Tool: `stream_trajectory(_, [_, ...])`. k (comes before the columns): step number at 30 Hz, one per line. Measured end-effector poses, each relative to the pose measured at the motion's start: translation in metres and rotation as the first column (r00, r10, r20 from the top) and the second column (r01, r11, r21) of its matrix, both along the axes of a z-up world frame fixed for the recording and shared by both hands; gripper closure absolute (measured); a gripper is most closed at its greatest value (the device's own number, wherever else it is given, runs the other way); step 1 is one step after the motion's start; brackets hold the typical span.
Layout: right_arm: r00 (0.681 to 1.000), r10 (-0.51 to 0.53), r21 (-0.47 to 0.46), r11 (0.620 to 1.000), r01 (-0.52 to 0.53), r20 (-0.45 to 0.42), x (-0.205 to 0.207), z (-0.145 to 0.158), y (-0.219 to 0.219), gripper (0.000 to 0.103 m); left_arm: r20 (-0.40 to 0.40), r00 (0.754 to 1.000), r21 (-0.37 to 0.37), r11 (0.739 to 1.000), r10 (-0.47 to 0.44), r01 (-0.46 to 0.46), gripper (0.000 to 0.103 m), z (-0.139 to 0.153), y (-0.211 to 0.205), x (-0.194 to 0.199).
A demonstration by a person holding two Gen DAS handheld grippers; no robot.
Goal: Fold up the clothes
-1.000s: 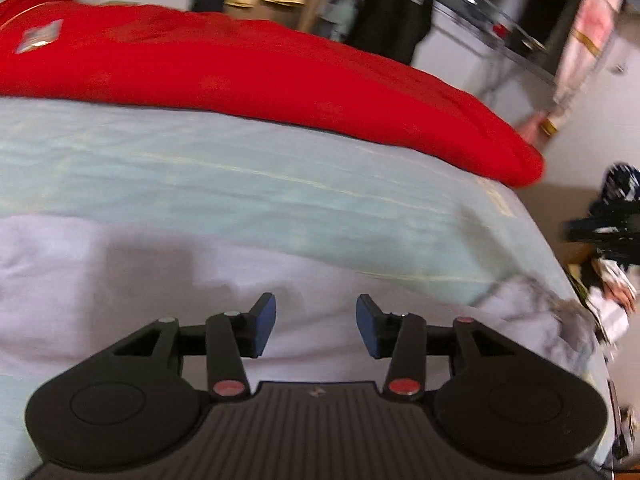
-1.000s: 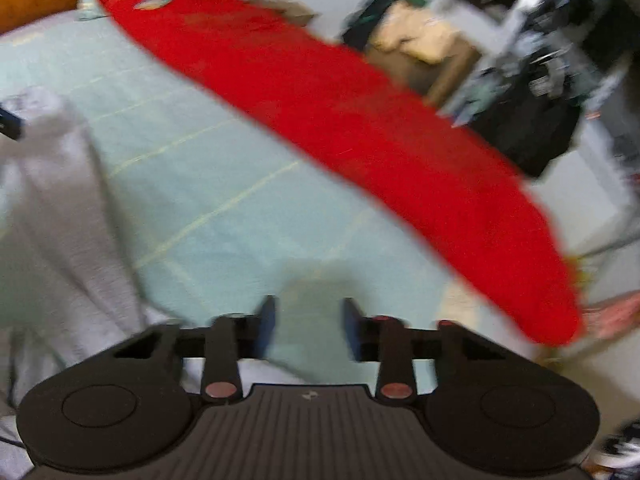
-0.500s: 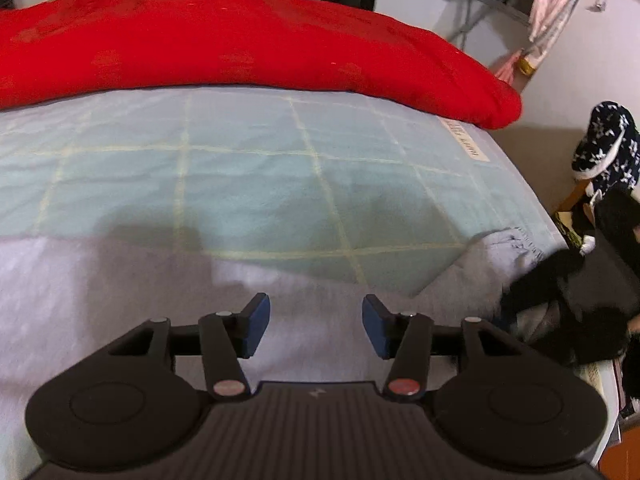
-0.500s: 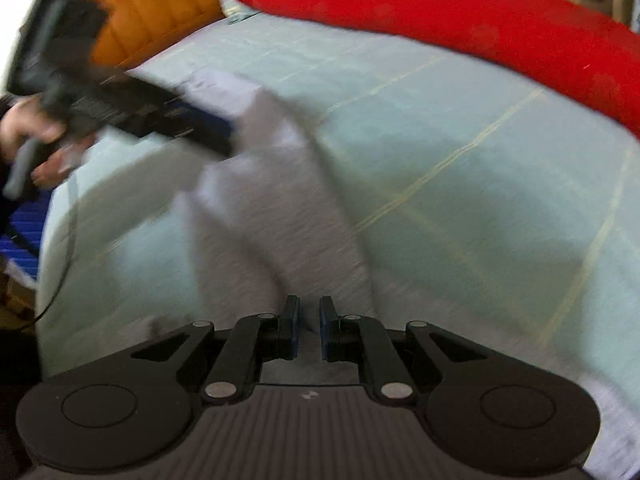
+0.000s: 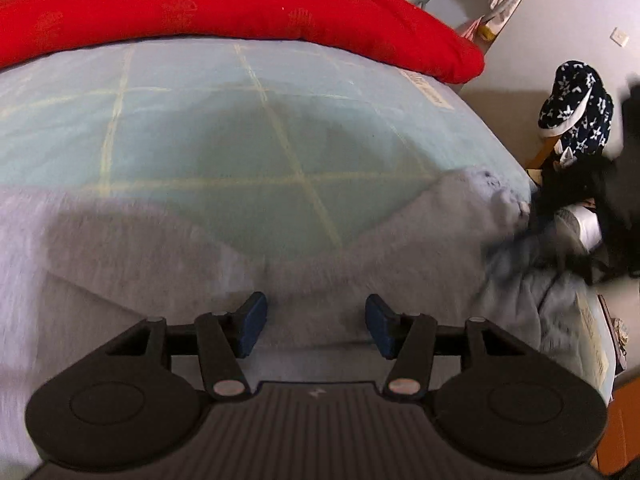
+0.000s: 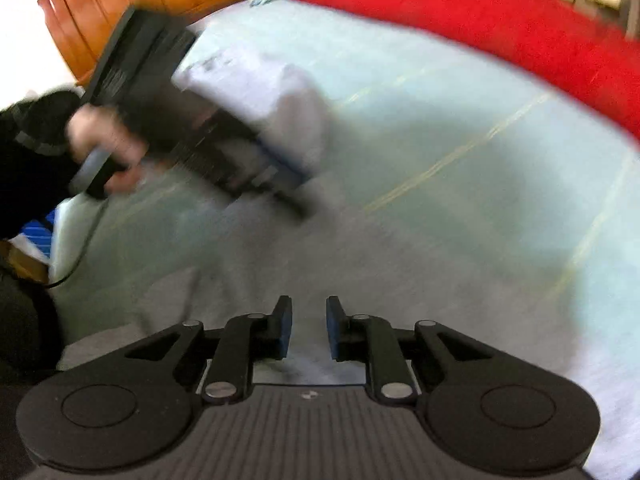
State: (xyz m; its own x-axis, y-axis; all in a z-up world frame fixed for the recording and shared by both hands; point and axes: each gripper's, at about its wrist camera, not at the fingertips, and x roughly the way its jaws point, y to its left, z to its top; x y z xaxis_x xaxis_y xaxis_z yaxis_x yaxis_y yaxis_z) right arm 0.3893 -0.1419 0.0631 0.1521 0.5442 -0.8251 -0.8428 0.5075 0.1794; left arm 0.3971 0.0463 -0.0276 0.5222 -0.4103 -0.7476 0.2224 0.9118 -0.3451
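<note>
I've brought both tongs down over the grey garment (image 5: 152,248) spread on the bed (image 5: 240,128): left tongs (image 5: 312,326) widening, right tongs (image 6: 308,330) parting after their pinch, both empty, ready for regripping.

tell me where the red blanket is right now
The red blanket lies along the far edge of the bed, beyond the pale green checked sheet; the right wrist view shows it top right.
</note>
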Motion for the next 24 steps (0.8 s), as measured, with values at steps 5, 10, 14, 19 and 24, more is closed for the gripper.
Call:
stream_trajectory(5, [0.994,0.010,-0.045,0.999,-0.005,0.105,0.041,0.009,0.002,0.082,-0.010,1.000,-0.010,1.000,0.016,-0.016,0.043,0.003,0.004,-0.023])
stream_trajectory(10, [0.987,0.136,-0.097,0.987,-0.127,0.088,0.067,-0.015,0.024,0.080,-0.020,0.999,-0.028,0.999,0.035,-0.036,0.043,0.003,0.012,-0.032])
stream_trajectory(14, [0.979,0.191,-0.130,0.975,-0.181,0.068,0.075,-0.035,0.040,0.070,-0.017,0.999,-0.039,0.998,0.040,-0.041,0.043,0.004,0.014,-0.032])
stream_trajectory(19, [0.973,0.231,-0.119,0.966,-0.229,0.005,0.074,-0.048,0.047,0.050,-0.014,0.999,-0.052,0.998,0.040,-0.040,0.042,0.003,0.017,-0.034])
stream_trajectory(24, [0.965,0.259,-0.134,0.958,-0.253,0.035,0.052,-0.045,0.049,0.091,-0.001,0.999,-0.041,0.998,0.040,-0.040,0.042,0.007,0.018,-0.037])
